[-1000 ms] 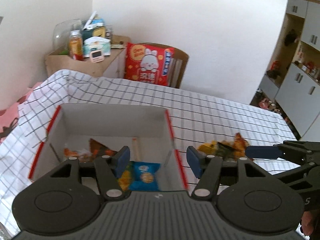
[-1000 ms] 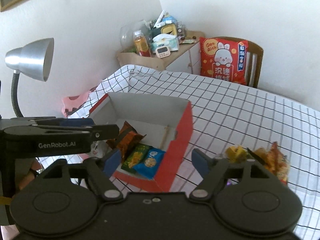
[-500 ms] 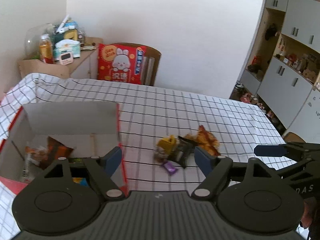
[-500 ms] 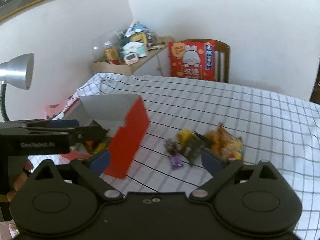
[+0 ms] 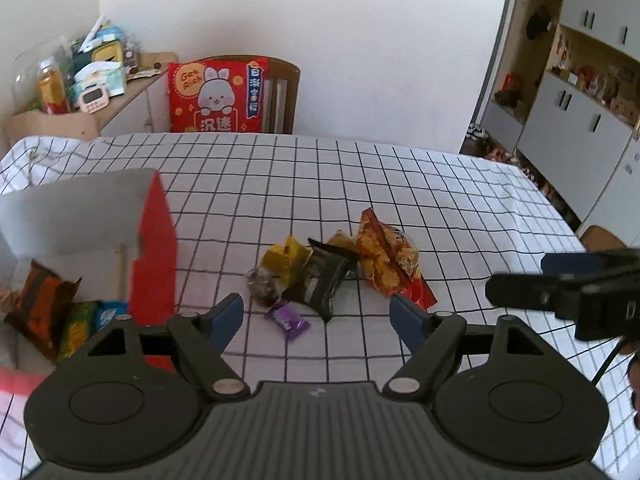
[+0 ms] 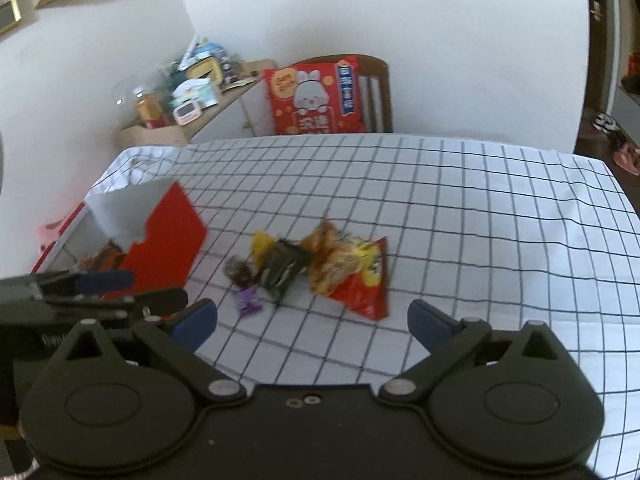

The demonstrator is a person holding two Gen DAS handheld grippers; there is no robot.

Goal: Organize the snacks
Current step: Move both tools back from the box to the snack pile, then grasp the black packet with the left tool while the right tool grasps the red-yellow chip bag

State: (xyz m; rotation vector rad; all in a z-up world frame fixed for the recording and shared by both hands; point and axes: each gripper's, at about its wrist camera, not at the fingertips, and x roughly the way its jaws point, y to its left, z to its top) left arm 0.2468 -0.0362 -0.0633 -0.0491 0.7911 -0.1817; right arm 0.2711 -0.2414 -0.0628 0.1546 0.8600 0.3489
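A small heap of snacks lies on the checked tablecloth: an orange-red chip bag [image 5: 386, 256], a dark packet [image 5: 320, 280], a yellow packet [image 5: 286, 260], a dark round sweet [image 5: 262, 286] and a purple sweet [image 5: 288, 322]. To its left stands a red-sided box [image 5: 154, 240] with several packets [image 5: 40, 308] inside. My left gripper [image 5: 316, 316] is open just short of the heap, holding nothing. My right gripper [image 6: 312, 320] faces the chip bag [image 6: 352, 272]; its jaws are opening and nothing is between them. Each gripper shows at the edge of the other's view.
A wooden chair with a red rabbit cushion [image 5: 218, 96] stands behind the table's far edge. A cluttered side cabinet [image 5: 80, 84] is at the back left, grey cupboards [image 5: 580, 128] at the right. Bare tablecloth [image 6: 480, 220] stretches right of the heap.
Both grippers have swung from over the box rightwards to the snack heap and sunk a little. Both pairs of jaws stand wider than before.
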